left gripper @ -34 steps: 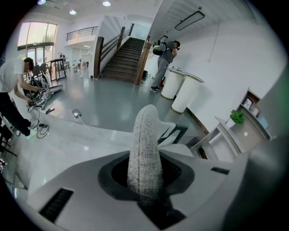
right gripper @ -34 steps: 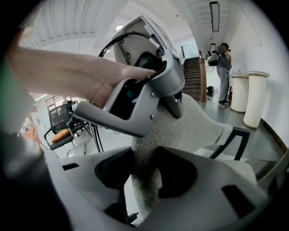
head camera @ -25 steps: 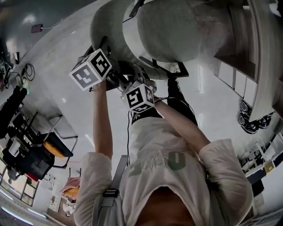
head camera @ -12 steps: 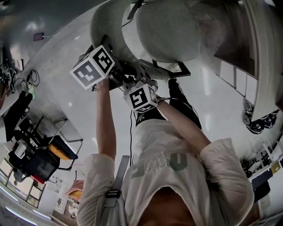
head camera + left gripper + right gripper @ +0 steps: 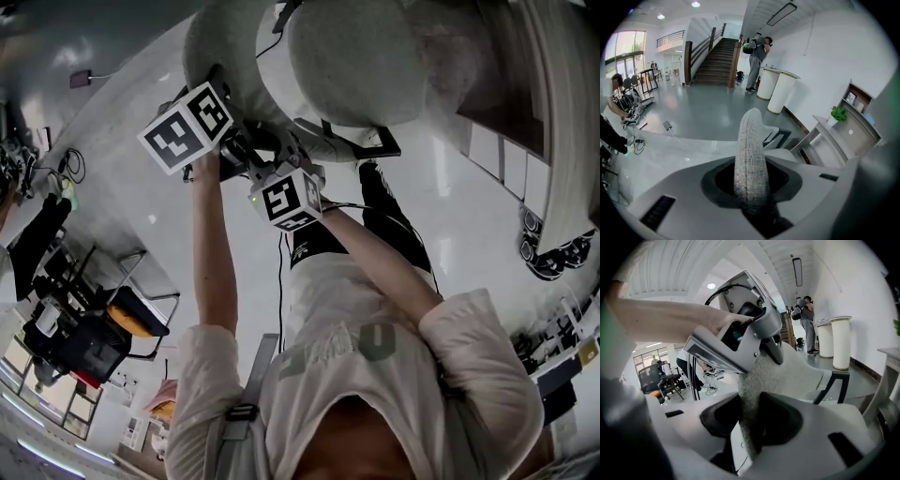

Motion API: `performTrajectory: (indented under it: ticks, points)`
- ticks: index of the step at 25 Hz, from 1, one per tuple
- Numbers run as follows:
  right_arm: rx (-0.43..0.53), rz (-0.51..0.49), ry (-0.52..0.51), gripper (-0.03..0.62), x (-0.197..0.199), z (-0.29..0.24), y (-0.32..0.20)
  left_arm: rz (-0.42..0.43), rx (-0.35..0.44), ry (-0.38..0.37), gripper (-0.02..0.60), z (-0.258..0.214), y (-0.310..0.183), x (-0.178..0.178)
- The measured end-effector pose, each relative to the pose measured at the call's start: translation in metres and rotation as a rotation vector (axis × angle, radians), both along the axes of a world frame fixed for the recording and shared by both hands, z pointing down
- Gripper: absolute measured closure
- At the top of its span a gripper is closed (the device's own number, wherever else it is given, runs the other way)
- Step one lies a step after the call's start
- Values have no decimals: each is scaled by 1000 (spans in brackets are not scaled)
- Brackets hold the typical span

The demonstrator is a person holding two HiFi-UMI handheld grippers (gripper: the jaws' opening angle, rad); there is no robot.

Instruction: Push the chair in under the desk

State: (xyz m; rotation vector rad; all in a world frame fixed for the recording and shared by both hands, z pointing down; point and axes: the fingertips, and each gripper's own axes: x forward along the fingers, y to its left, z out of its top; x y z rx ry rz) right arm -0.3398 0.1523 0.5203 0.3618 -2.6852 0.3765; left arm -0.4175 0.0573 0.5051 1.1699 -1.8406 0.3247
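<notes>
A grey fabric chair fills the top of the head view, its backrest [image 5: 220,56] nearest me and its seat [image 5: 356,61] beyond. The wooden desk [image 5: 553,112] runs along the right edge. My left gripper [image 5: 223,86] is shut on the backrest's top rim, which stands upright between its jaws [image 5: 750,154]. My right gripper [image 5: 281,150] grips the same rim just beside it. Its jaws have just been closing, with the fabric edge [image 5: 761,380] between them. The left gripper [image 5: 740,343] shows above it in the right gripper view.
A black armrest [image 5: 375,145] sticks out under the seat. An orange-seated chair [image 5: 141,314] and black equipment [image 5: 70,342] stand at the left, with cables [image 5: 66,164] on the floor. Far off, a person [image 5: 757,61] stands by white cylinders near stairs [image 5: 712,61].
Both grippers and the backrest they hold have shifted a little up and to the left in the head view. The arms are stretched further out.
</notes>
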Motion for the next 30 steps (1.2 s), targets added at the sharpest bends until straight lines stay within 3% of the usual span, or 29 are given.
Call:
performTrajectory:
  ticks: [6,15,18,22,30]
  points:
    - [-3,-39,-19,470,8,-1,5,-48,13,-8,482,0,6,5]
    - [-9,-113,-15,470,87,0,11,-97,-5,32,482,5,25,73]
    - [33,-125,-10,473,102,-5,2,-75,-4,35,482,5,20,88]
    - [44,-58,-48,474,115,0,-6,-44,-11,47,482,5,10,104]
    - [71,-18,-4,477,142,6,-40,24,-3,53,479,11,-28,131]
